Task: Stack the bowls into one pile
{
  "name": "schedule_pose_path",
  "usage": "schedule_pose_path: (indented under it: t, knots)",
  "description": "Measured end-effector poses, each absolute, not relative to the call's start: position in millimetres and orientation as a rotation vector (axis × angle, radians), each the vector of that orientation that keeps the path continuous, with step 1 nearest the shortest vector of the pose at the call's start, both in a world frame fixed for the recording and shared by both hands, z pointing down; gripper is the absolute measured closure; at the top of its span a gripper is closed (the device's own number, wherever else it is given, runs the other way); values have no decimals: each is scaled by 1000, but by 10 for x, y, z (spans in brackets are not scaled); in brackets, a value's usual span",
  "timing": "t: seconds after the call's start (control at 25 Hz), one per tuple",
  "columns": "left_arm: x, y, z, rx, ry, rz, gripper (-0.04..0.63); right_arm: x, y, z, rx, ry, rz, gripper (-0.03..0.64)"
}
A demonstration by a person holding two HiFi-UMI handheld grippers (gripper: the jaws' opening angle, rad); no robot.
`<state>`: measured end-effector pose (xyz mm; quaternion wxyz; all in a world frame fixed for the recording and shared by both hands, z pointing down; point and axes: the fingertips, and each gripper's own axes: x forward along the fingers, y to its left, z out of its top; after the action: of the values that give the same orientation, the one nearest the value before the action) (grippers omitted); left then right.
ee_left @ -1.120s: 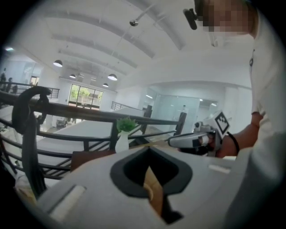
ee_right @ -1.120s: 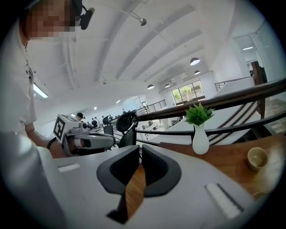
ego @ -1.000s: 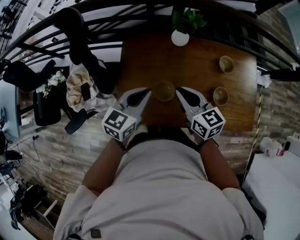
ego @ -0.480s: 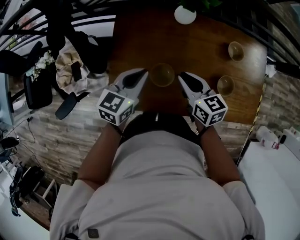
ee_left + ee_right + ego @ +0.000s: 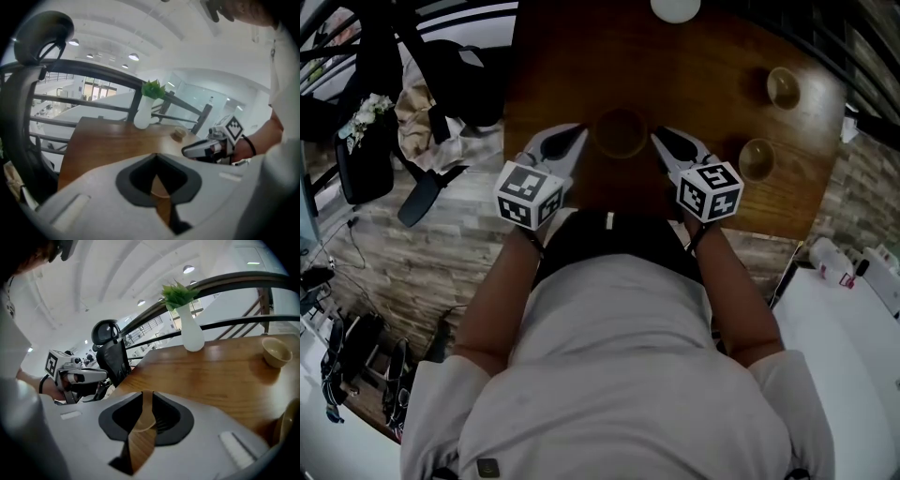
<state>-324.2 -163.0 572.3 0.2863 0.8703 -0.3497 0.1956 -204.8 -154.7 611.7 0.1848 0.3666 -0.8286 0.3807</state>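
Three tan bowls sit on the brown wooden table (image 5: pixel 694 84). The middle bowl (image 5: pixel 619 131) lies between my two grippers. Two more bowls (image 5: pixel 783 86) (image 5: pixel 757 157) stand at the right. My left gripper (image 5: pixel 577 134) hovers just left of the middle bowl, its tips together and nothing held. In the left gripper view, the left gripper (image 5: pixel 155 157) shows that bowl (image 5: pixel 159 187) beyond its jaws. My right gripper (image 5: pixel 658 138) hovers just right of the bowl. Its jaws are opening, a narrow gap between them. In the right gripper view, the right gripper (image 5: pixel 146 393) holds nothing, with the bowl (image 5: pixel 143 420) beyond.
A white vase (image 5: pixel 675 7) with a green plant stands at the table's far edge. A black office chair (image 5: pixel 370 159) and draped clothes (image 5: pixel 417 98) are left of the table. A dark railing runs behind it. The person's torso fills the lower head view.
Both grippers have sunk toward the table, staying on either side of the middle bowl. The head view has shifted so the table sits higher in the picture.
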Motion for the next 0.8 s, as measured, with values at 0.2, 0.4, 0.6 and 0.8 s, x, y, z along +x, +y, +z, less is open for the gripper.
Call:
schedule_pose_path:
  t: [0.2,0.4,0.6,0.8]
  knots:
    - [-3267,-1635,6006,2281,-936,555,591,-2056,-1550,6413,1017,-2287,1117,545]
    - [-3304,-1602,6213,2249,-929,586,591,-2081,-1572,6611,1000,-2257,1151,543]
    - [-3301,-1559,6351,2226,-919,605,591,-2113,-1548,6761,985,-2231,1180,543]
    - [-3322,-1533,6422,2217,-902,610,592,-2186,-1547,6862,967,-2223,1202,541]
